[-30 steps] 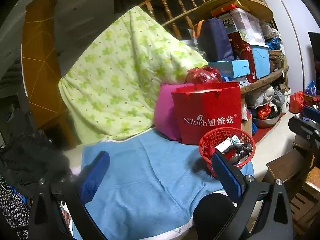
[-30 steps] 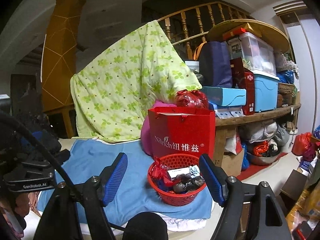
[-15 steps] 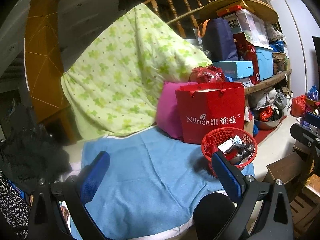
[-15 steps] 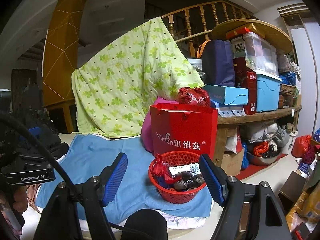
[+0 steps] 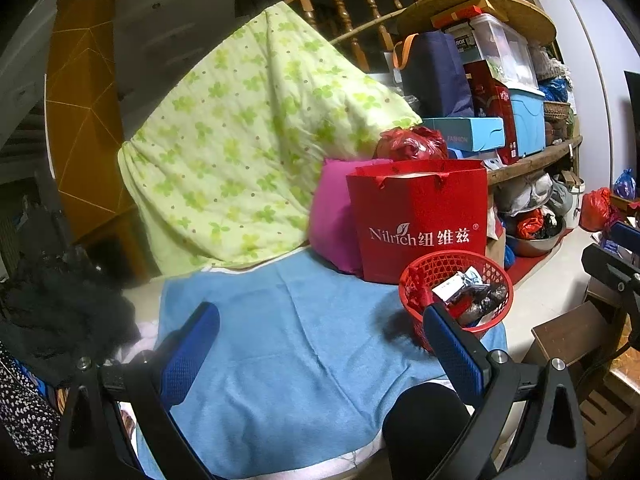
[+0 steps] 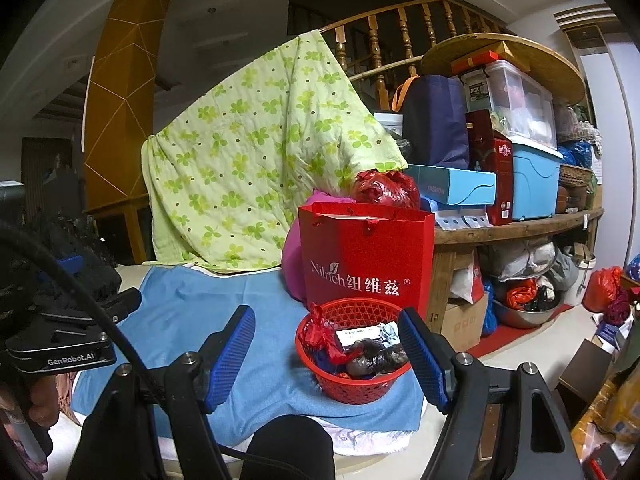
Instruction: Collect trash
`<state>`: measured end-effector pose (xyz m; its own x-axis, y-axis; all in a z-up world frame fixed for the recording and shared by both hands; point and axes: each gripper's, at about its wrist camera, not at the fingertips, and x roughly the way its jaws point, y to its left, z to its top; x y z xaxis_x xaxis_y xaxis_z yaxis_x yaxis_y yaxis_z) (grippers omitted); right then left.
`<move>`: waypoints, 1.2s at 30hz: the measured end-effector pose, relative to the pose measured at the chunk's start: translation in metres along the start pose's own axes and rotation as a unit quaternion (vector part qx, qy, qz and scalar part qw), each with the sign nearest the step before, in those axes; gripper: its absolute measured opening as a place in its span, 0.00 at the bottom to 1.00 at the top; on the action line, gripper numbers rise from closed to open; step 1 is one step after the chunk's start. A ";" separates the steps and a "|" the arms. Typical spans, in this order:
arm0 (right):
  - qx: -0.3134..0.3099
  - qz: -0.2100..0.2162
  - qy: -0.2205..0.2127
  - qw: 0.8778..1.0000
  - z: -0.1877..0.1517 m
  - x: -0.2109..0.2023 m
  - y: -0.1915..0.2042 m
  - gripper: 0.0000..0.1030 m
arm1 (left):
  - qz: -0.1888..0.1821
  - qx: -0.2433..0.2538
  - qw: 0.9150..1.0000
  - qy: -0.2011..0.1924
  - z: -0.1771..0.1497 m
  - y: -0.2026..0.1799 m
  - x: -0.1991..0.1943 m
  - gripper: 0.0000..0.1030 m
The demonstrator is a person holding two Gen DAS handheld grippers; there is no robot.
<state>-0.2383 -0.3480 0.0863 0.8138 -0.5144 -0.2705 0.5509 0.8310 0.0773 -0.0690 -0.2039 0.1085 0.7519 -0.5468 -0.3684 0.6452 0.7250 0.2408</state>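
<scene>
Left wrist view: left gripper (image 5: 320,338) open and empty over the blue towel (image 5: 280,320), red basket (image 5: 456,292) of wrappers off to its right, beyond 1 fingertip; right wrist view: right gripper (image 6: 326,348) open, empty, basket (image 6: 354,350) nearly between its 2 fingers, so nearer.

- Left gripper (image 5: 320,354): black angular frame, silver screws, two fingers with blue dimpled pads (image 5: 188,360).
- Right gripper (image 6: 326,354): same black frame and blue pads.
- White "GenRobot.AI" marking (image 6: 70,361) on the left unit; black cable (image 6: 60,270) arcs over it.
</scene>
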 end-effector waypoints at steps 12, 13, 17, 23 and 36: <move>0.002 -0.001 -0.001 1.000 -0.004 0.004 -0.006 0.75 | -0.003 0.006 1.000 -0.002 -0.002 -0.006 0.001 0.98; 0.002 -0.001 0.000 1.000 -0.003 0.004 -0.006 0.75 | -0.002 0.007 1.000 -0.002 -0.003 -0.006 0.001 0.98; 0.003 0.000 -0.001 1.000 -0.003 0.004 -0.007 0.75 | -0.004 0.007 1.000 -0.002 -0.003 -0.006 0.001 0.98; 0.003 -0.001 -0.001 1.000 -0.002 0.004 -0.008 0.75 | -0.007 0.009 1.000 -0.001 -0.004 -0.007 0.001 0.98; 0.003 -0.001 -0.001 1.000 -0.002 0.005 -0.009 0.75 | -0.009 0.014 1.000 0.000 -0.005 -0.009 0.001 0.98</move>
<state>-0.2400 -0.3576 0.0824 0.8134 -0.5156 -0.2693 0.5529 0.8291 0.0828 -0.0745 -0.2084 0.1014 0.7405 -0.5590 -0.3731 0.6617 0.7036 0.2590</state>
